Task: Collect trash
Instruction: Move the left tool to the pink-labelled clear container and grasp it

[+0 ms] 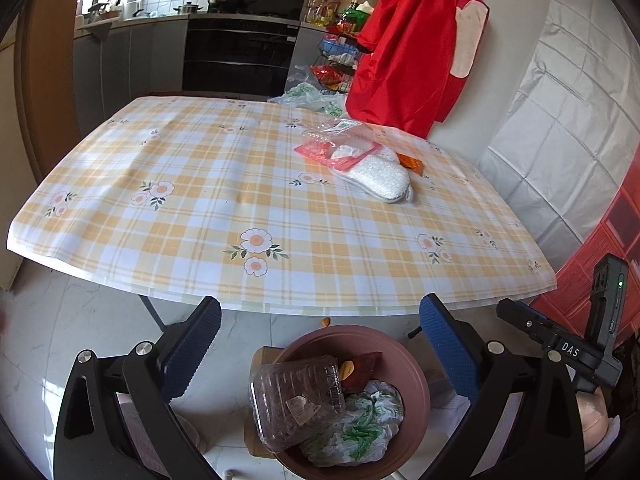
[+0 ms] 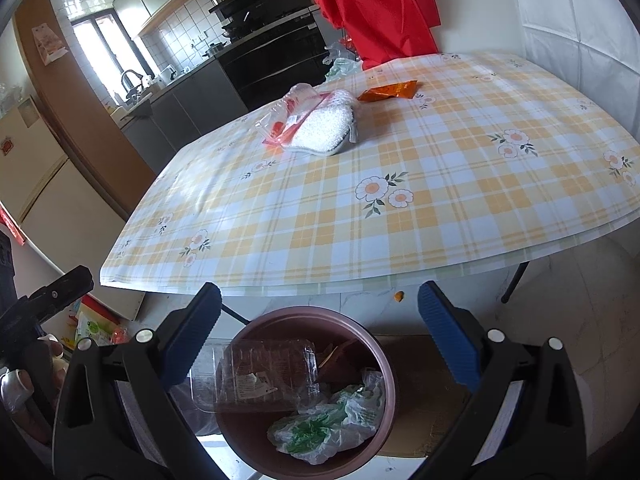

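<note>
A pink round bin (image 1: 416,376) (image 2: 380,356) stands on the floor below the table's near edge. It holds a clear plastic clamshell box (image 1: 296,396) (image 2: 260,376), a green-printed white plastic bag (image 1: 360,428) (image 2: 324,428) and a brownish wrapper (image 1: 362,364). On the table lie a clear bag with pink edging (image 1: 340,140) (image 2: 296,112) over a white textured pouch (image 1: 380,180) (image 2: 320,132), and an orange wrapper (image 1: 412,162) (image 2: 388,90). My left gripper (image 1: 320,344) and right gripper (image 2: 320,328) hang open and empty above the bin.
The table carries a yellow plaid flowered cloth (image 1: 200,200) (image 2: 440,200). A red garment (image 1: 412,40) (image 2: 372,4) hangs behind it. A small orange scrap (image 2: 399,296) lies on the floor under the table. Kitchen counters and an oven (image 1: 240,52) are behind.
</note>
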{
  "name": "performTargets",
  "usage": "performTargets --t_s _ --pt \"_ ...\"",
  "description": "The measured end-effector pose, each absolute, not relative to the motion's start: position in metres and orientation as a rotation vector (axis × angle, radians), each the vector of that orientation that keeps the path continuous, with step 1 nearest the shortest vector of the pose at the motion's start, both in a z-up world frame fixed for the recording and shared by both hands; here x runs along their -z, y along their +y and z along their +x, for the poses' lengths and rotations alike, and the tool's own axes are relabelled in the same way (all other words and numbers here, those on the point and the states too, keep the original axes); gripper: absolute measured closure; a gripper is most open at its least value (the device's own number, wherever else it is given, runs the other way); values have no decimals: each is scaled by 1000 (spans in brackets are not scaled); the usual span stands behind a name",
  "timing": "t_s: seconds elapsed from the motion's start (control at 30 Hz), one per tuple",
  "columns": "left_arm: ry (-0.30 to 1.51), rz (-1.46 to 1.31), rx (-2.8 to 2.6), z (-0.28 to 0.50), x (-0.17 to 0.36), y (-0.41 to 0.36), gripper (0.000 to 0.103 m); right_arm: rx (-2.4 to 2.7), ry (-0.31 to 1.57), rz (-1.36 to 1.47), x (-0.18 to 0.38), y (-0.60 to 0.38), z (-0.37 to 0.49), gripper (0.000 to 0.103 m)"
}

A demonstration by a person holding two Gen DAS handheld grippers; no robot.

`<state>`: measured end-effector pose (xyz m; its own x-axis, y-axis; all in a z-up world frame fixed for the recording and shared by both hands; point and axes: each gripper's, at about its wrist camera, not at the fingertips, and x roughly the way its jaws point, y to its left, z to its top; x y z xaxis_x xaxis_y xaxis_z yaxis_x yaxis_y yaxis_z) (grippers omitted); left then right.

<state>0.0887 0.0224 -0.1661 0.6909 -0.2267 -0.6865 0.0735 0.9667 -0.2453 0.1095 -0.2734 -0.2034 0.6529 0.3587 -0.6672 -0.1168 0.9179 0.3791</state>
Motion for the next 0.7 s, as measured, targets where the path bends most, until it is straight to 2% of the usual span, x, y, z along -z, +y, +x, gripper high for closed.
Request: performTargets --t_s 0.33,0.7 --pt "823 -133 157 128 182 18 6 -240 837 331 209 -285 143 6" --pt "720 266 246 265 179 -45 6 -209 803 347 190 -308 222 6"
